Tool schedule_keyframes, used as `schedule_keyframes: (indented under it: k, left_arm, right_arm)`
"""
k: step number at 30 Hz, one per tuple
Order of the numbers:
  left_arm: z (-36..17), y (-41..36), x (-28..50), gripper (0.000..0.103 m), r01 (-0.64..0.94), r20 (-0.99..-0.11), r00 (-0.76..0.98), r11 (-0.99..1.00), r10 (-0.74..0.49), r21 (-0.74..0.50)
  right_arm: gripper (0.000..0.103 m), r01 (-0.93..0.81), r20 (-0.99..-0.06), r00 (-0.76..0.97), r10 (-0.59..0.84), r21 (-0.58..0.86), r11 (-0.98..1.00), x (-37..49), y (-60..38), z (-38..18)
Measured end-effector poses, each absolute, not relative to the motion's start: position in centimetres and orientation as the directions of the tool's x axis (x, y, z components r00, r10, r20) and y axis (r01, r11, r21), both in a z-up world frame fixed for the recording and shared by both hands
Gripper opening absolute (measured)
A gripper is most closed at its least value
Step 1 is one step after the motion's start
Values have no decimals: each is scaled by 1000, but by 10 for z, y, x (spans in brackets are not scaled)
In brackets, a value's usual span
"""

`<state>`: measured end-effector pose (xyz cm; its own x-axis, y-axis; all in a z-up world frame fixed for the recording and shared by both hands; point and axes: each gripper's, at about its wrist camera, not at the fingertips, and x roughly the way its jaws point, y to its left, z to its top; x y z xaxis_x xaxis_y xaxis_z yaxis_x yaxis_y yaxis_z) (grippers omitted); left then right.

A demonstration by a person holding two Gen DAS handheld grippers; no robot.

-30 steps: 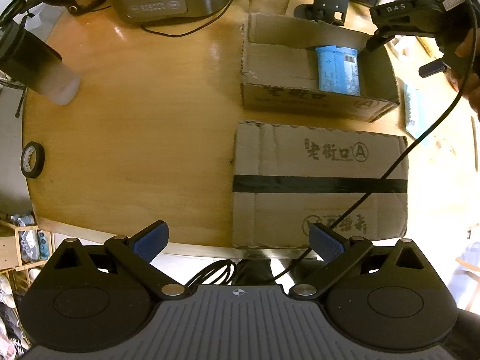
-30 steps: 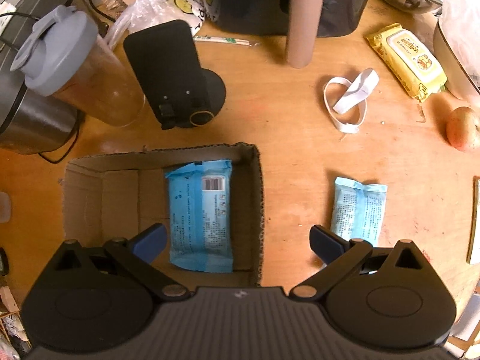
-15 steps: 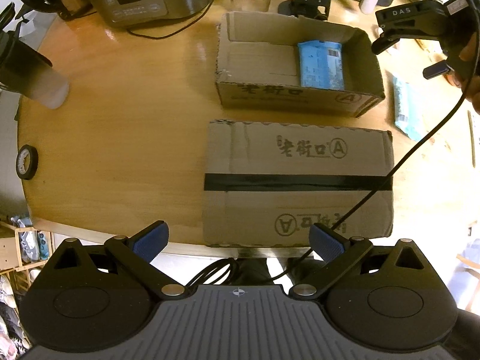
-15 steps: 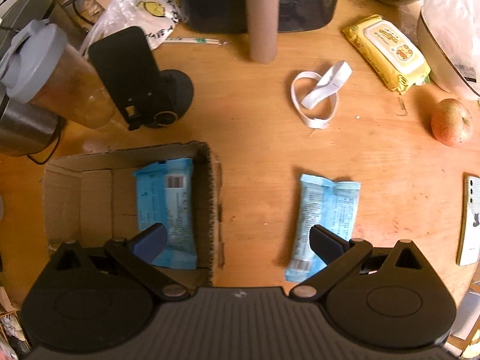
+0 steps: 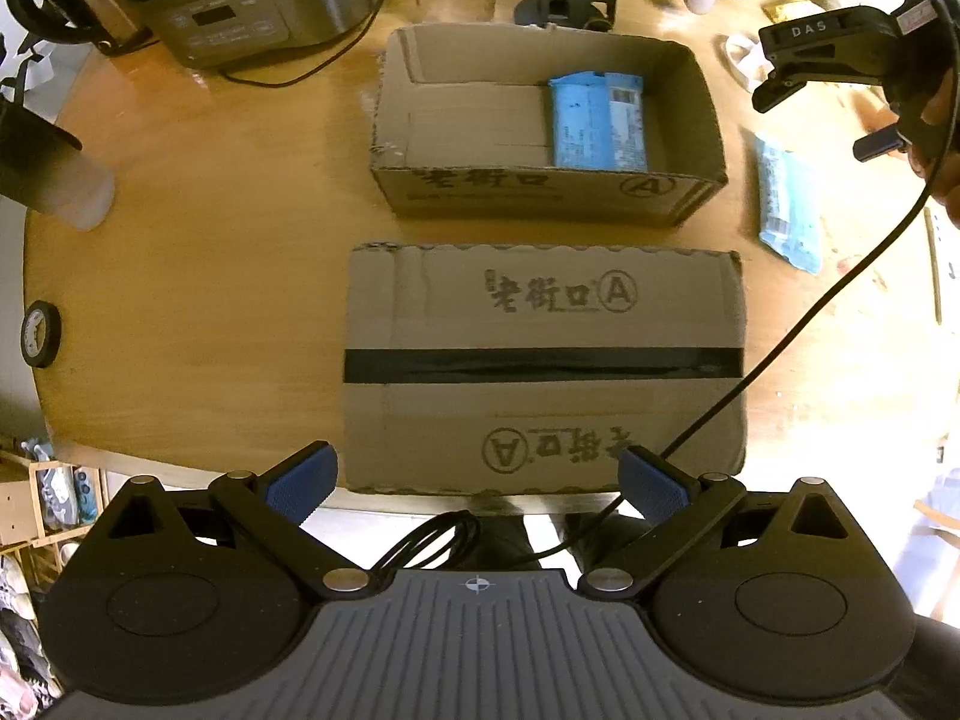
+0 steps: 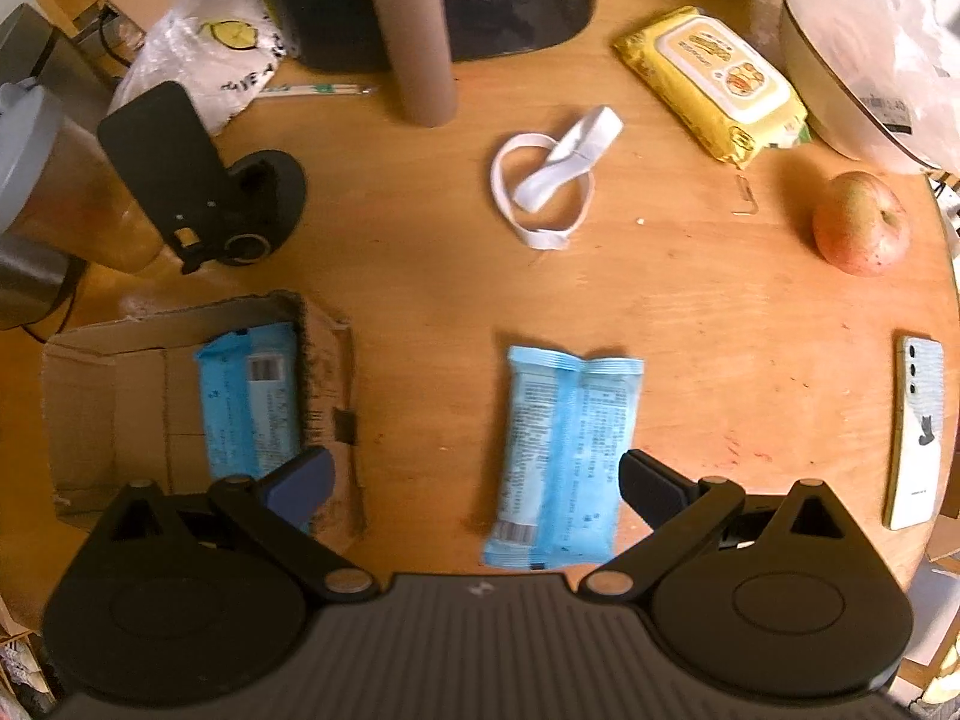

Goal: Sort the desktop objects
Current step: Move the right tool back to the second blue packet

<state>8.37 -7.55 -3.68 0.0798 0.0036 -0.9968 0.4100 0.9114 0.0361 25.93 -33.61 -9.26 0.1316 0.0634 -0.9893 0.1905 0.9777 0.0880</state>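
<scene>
An open cardboard box stands on the round wooden table and holds one blue packet; the box and that packet also show in the right wrist view. A second blue packet lies flat on the table right of the box; it also shows in the left wrist view. My right gripper is open and empty, hovering above this packet, which lies between its fingers. My left gripper is open and empty, at the table's near edge over a closed taped carton.
Near the loose packet lie a white strap, a yellow wipes pack, an apple and a phone. A black stand, a metal tube, a tumbler, a rice cooker and a tape roll stand around.
My right gripper has moved right, from over the box to over the loose blue packet. My left gripper has drawn back a little, so both boxes sit further left in view. Both stay open.
</scene>
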Motion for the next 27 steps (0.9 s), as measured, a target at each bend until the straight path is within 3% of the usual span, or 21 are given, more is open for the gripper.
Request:
schedule_keyframes:
  k: [27]
  left_arm:
    - [-40,-116,64,103,456,-997,73,889,17,48]
  right_arm:
    - [103,238,-992,107,69,93,967,247,-386,-110]
